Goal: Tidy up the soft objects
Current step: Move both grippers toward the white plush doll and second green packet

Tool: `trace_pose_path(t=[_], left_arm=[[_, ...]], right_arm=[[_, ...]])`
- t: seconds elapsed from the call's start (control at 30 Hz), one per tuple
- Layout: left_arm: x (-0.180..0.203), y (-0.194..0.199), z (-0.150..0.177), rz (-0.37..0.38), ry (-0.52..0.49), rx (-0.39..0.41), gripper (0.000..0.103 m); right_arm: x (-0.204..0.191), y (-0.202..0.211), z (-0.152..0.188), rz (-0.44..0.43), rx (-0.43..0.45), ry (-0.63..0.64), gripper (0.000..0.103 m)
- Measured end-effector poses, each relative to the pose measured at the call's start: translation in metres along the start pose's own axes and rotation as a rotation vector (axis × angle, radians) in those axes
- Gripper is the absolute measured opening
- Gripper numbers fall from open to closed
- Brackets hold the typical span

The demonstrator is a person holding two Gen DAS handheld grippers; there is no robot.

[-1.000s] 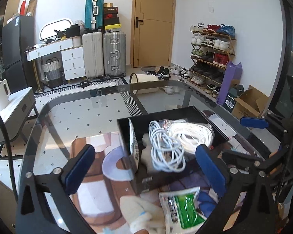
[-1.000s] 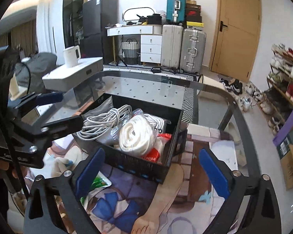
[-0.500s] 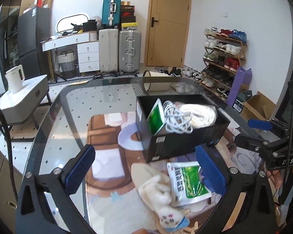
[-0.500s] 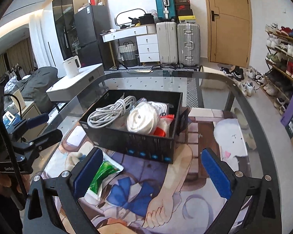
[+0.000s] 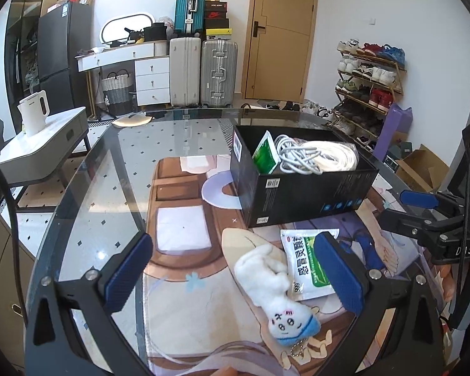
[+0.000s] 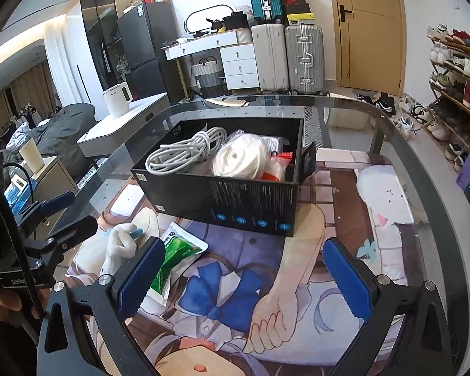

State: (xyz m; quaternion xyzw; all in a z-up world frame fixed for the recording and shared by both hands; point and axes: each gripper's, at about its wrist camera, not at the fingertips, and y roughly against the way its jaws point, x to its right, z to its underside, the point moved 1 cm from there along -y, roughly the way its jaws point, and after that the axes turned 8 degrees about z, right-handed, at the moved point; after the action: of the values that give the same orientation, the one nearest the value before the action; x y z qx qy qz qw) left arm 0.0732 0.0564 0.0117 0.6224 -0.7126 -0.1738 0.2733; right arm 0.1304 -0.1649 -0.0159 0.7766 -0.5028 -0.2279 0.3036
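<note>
Both tongs, left [image 5: 232,277] and right [image 6: 246,277], gape empty; white plush toy [image 5: 274,285] and green-white sachet [image 5: 307,268] lie beside black cardboard box [image 5: 310,192].

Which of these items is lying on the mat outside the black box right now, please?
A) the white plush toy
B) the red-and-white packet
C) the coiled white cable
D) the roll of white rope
A: the white plush toy lies on the mat in front of the black box, beside a green-and-white packet; the other three sit inside the box.
</note>
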Motion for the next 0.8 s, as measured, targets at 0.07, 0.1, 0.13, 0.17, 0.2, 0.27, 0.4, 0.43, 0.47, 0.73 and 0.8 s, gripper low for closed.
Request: trace_pose_path(t=[0.07,0.1,0.13,0.17,0.2,0.27,0.4,0.43,0.47,0.73,0.8], left_arm=[[-0.001,0.0,0.003,-0.003,-0.001,-0.003,0.103],[0.0,0.0,0.003,-0.002,-0.001,-0.005,0.103],[-0.001,0.0,0.005,-0.002,0.0,-0.007,0.103],[-0.001,0.0,0.007,-0.003,0.001,-0.007,0.103],[-0.002,0.0,0.009,-0.001,0.004,-0.009,0.103],[-0.002,-0.001,0.011,0.003,0.011,-0.014,0.103],[0.0,-0.002,0.018,0.008,0.007,-0.032,0.103],[0.001,-0.003,0.02,0.005,0.002,-0.034,0.103],[0.002,-0.003,0.02,0.002,-0.003,-0.035,0.103],[-0.007,-0.003,0.021,-0.034,0.0,-0.041,0.103],[-0.01,-0.003,0.022,-0.045,0.005,-0.047,0.103]], right_arm=[[-0.001,-0.001,0.002,-0.002,-0.007,0.002,0.102],[-0.001,-0.002,0.002,-0.004,-0.011,0.004,0.102],[-0.002,-0.002,0.003,-0.005,-0.014,0.007,0.102],[-0.004,-0.002,0.004,-0.004,-0.017,0.013,0.102],[-0.005,-0.003,0.005,-0.005,-0.02,0.018,0.102],[-0.01,-0.005,0.007,-0.005,-0.025,0.028,0.102],[-0.017,-0.011,0.011,-0.017,-0.043,0.04,0.102],[-0.019,-0.013,0.012,-0.018,-0.049,0.043,0.102],[-0.023,-0.016,0.014,-0.021,-0.058,0.05,0.102],[-0.044,-0.035,0.017,-0.033,-0.119,0.096,0.102],[-0.049,-0.04,0.015,-0.032,-0.133,0.105,0.102]])
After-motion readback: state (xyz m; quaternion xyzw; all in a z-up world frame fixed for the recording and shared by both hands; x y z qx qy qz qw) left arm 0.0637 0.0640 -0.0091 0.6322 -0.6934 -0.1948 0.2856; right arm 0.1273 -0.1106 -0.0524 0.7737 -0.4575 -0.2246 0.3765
